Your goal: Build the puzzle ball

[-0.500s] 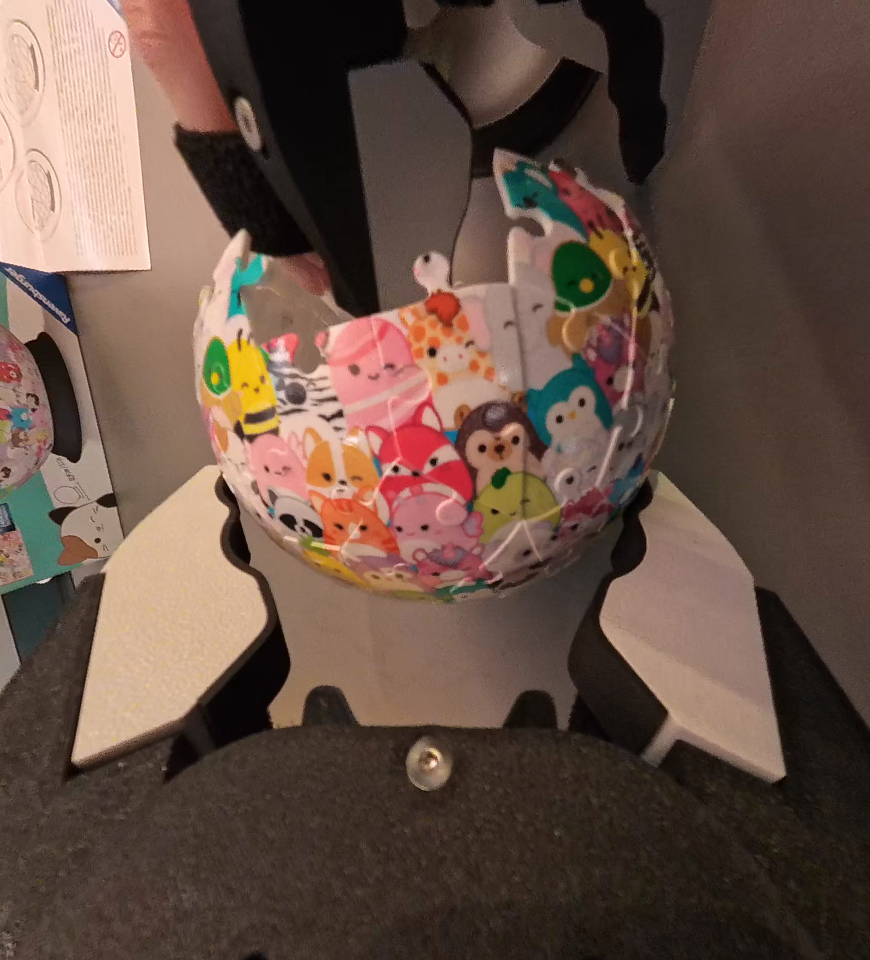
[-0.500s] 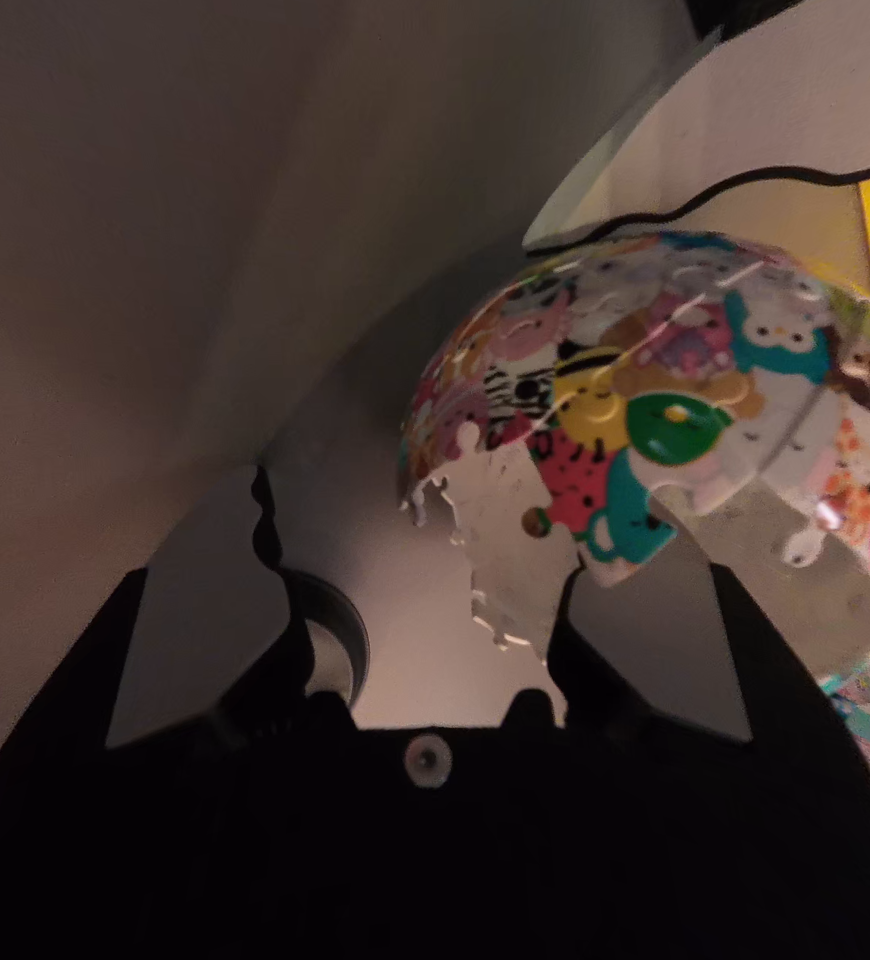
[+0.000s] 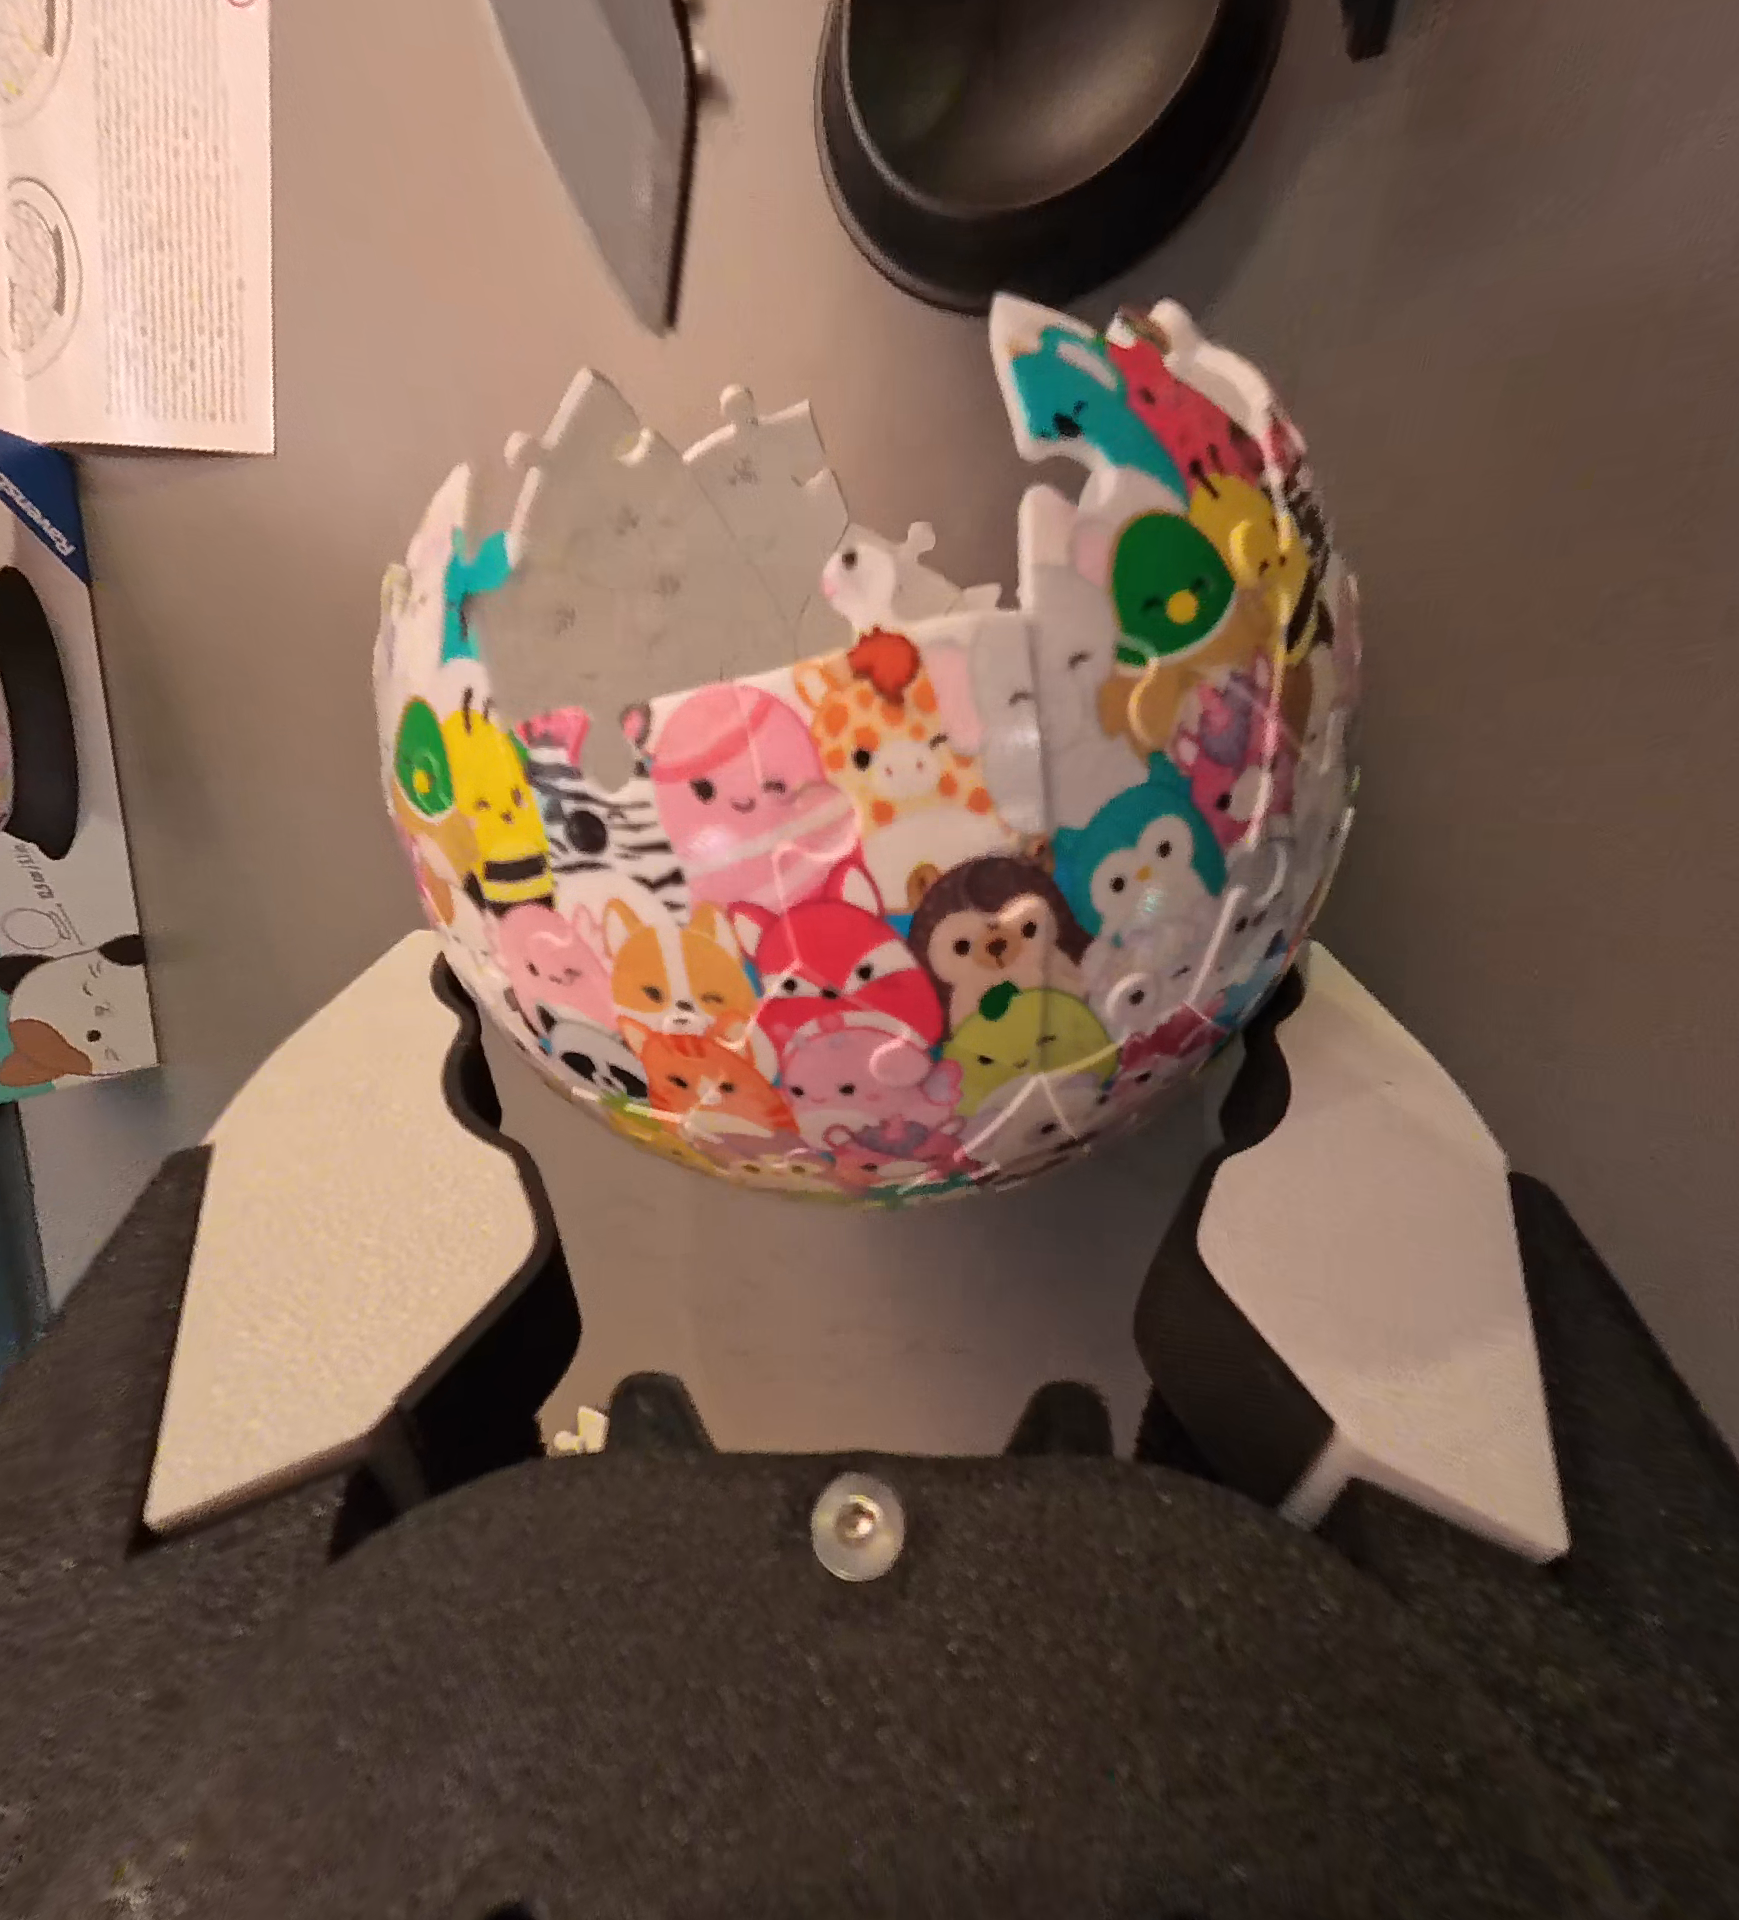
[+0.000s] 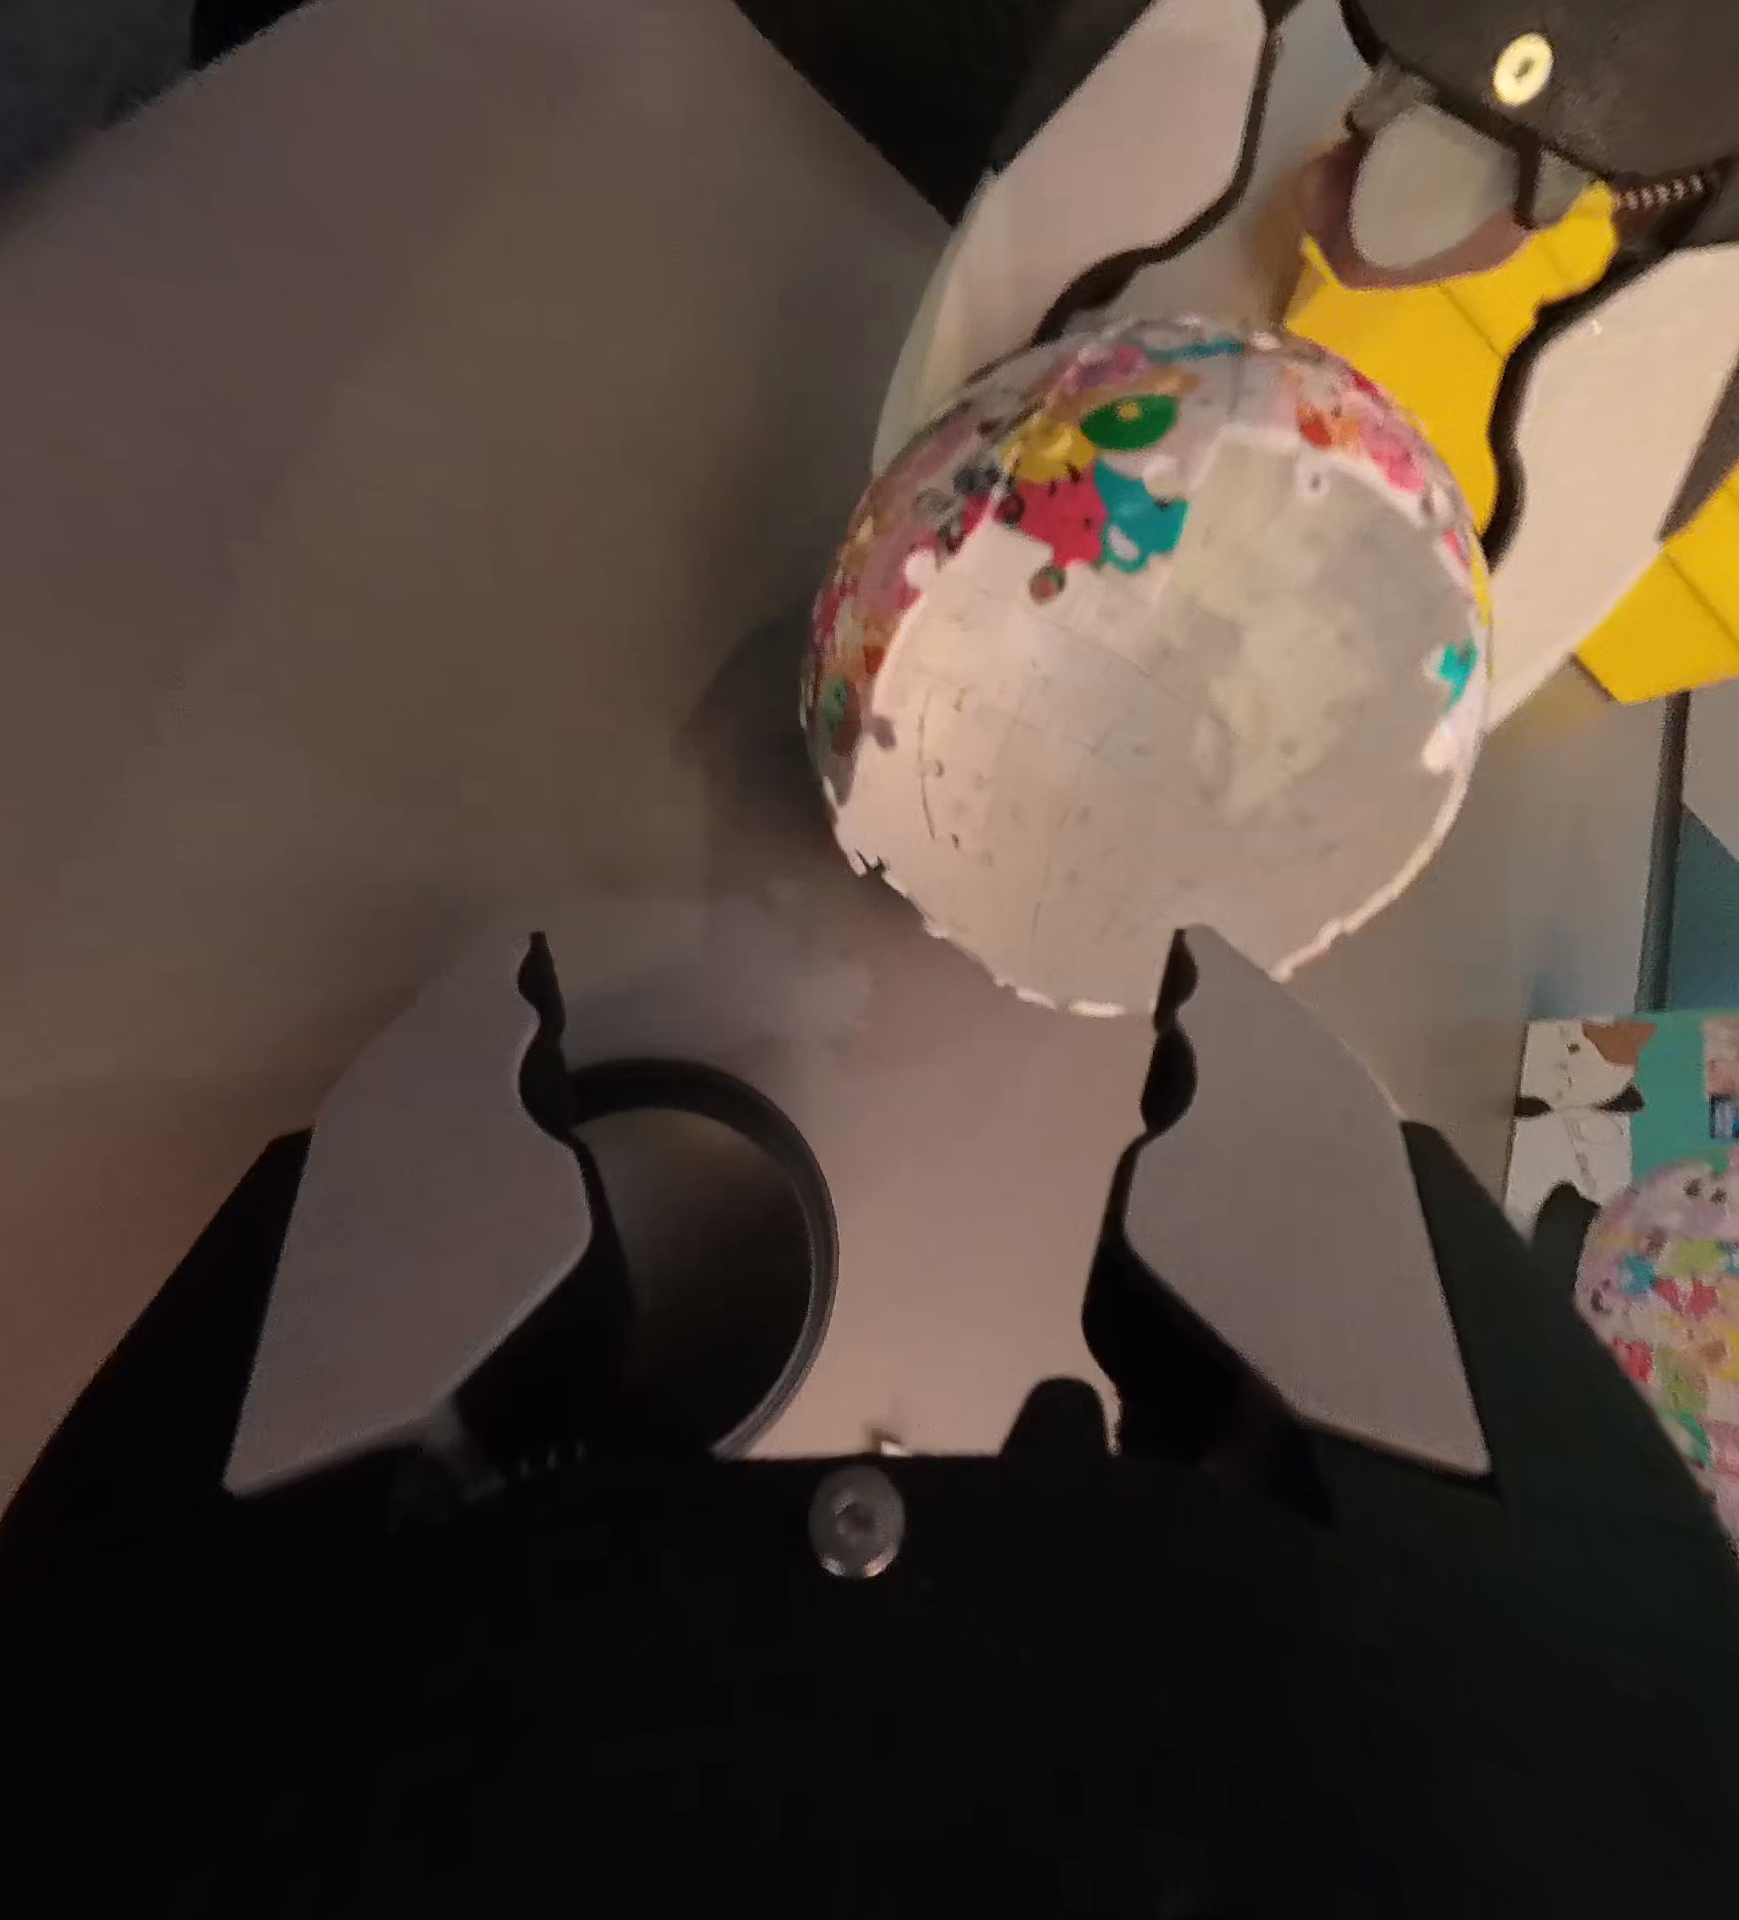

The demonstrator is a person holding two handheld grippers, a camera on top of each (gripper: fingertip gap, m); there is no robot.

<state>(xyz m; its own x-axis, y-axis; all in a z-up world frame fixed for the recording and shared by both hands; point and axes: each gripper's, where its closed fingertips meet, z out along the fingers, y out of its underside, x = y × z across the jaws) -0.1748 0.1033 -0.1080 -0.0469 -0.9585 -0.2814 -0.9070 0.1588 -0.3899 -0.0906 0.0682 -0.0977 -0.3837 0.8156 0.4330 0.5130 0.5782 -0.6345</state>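
Item: half-built, colourful cartoon-animal plastic puzzle ball, cradled between left gripper jaws. Upper portion unassembled. Right gripper spread wide, nothing held.

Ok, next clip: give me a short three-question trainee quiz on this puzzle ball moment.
1. True or false: the puzzle ball is complete.
2. Which gripper holds the ball? A) left gripper B) right gripper
3. Fill in: the black ring stand lies on the grey ____.

Key: 1. False, its top is open with a jagged rim. 2. A; the right one is open and empty. 3. Table.
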